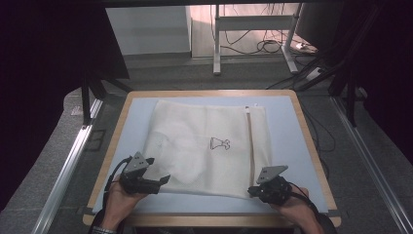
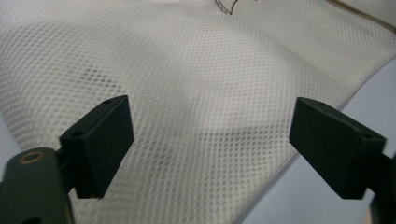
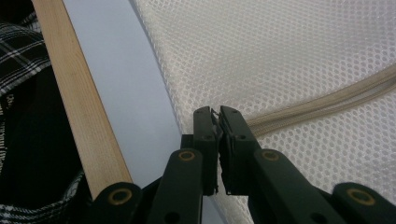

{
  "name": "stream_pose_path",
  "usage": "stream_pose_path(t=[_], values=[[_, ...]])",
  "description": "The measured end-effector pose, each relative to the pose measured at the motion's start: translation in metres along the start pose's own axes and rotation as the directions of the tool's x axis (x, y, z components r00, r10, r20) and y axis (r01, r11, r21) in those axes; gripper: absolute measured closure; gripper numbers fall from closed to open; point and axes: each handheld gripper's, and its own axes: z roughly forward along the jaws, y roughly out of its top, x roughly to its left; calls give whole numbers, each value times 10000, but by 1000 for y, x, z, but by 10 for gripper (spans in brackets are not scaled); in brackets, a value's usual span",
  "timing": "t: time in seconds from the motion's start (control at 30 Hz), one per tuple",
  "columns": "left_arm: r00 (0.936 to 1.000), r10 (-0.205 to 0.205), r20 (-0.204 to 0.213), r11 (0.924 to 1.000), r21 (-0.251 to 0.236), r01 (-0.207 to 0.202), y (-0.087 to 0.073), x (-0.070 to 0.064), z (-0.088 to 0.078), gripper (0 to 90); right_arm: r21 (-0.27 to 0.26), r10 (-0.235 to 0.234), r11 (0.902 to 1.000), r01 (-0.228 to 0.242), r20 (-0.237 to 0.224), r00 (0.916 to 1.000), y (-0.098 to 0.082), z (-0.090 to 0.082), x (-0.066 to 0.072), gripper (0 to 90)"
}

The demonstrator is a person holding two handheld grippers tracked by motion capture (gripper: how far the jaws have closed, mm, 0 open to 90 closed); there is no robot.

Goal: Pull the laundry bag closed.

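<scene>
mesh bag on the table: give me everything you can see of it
The mesh bag is off-white, fine honeycomb netting, roughly rectangular, lying flat with soft wrinkles on the pale blue table top. A small dark line drawing sits near its middle, and a beige zipper runs along its right side. The right gripper is shut on the near edge at the zipper's end. The left gripper is open over the near left corner, netting between its jaws, pads not pressing.

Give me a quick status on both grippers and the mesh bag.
Right gripper shut on mesh bag near its zipper. Left gripper open over bag's near edge. Nothing in the way.
</scene>
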Motion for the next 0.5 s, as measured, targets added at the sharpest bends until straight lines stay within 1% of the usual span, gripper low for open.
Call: stream_pose_path(t=[0.03, 0.13, 0.3, 0.43, 0.5], values=[[9999, -4, 139, 10000, -39, 4, 1, -1, 0, 186, -4, 1, 10000, -1, 4, 10000, 0, 0, 0, 848], [9994, 20, 339, 10000, -81, -17, 4, -3, 1, 246, -12, 10, 10000, -10, -1, 10000, 0, 0, 0, 847], [9976, 2, 693, 9999, 132, -12, 7, -6, 4, 325, -26, 30, 10000, -30, 34, 10000, 0, -1, -1, 843], [9963, 137, 848, 9997, 211, -155, 10, -10, 7, 363, -21, 101, 9999, -101, 72, 9999, -1, -2, -1, 830], [9960, 183, 870, 9995, 252, -206, 10, -11, 9, 365, -53, 93, 9999, -92, 116, 9999, -2, -3, -2, 828]])
